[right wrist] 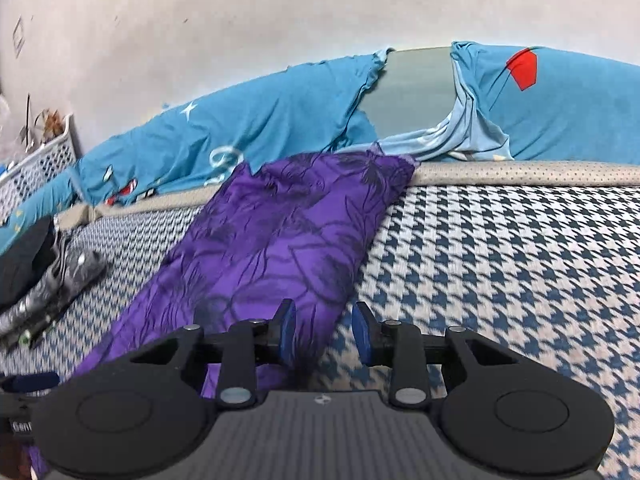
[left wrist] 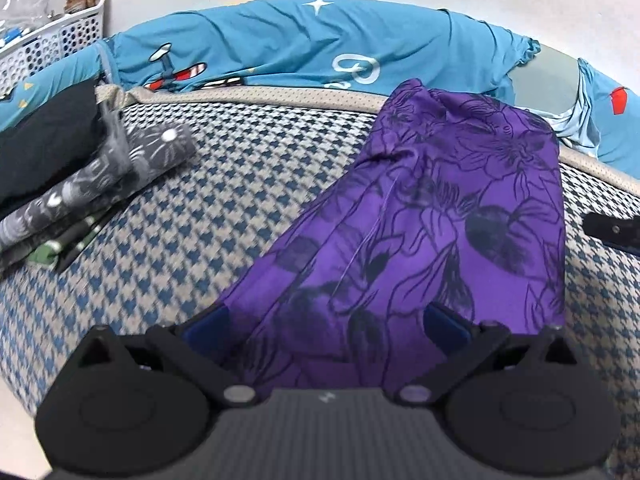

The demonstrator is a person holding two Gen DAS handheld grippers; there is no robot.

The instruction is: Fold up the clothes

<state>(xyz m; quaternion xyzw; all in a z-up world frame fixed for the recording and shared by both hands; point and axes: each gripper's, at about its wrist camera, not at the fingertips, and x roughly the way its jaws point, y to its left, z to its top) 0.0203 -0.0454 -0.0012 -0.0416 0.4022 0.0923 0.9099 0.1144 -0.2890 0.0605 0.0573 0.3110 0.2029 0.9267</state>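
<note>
We see the purple floral garment (left wrist: pixel 440 216) lying lengthwise on the houndstooth mattress (left wrist: pixel 224 216), its far end reaching the blue sheet (left wrist: pixel 280 44). Our left gripper (left wrist: pixel 326 326) is spread wide over its near end; our right gripper (right wrist: pixel 323 334), narrowly parted and holding nothing, straddles its right edge. Bare mattress lies right of the garment, 1 pile of folded clothes (left wrist: pixel 80 184) left.

the purple garment's (left wrist: pixel 440 216) near end is hidden under the left claw (left wrist: pixel 326 326), so any grip there cannot be told. the white basket (left wrist: pixel 52 46) is cut off by the picture's left edge; its contents are too small to name. the clothes pile (left wrist: pixel 80 184) at the bed's left edge blurs together.
</note>
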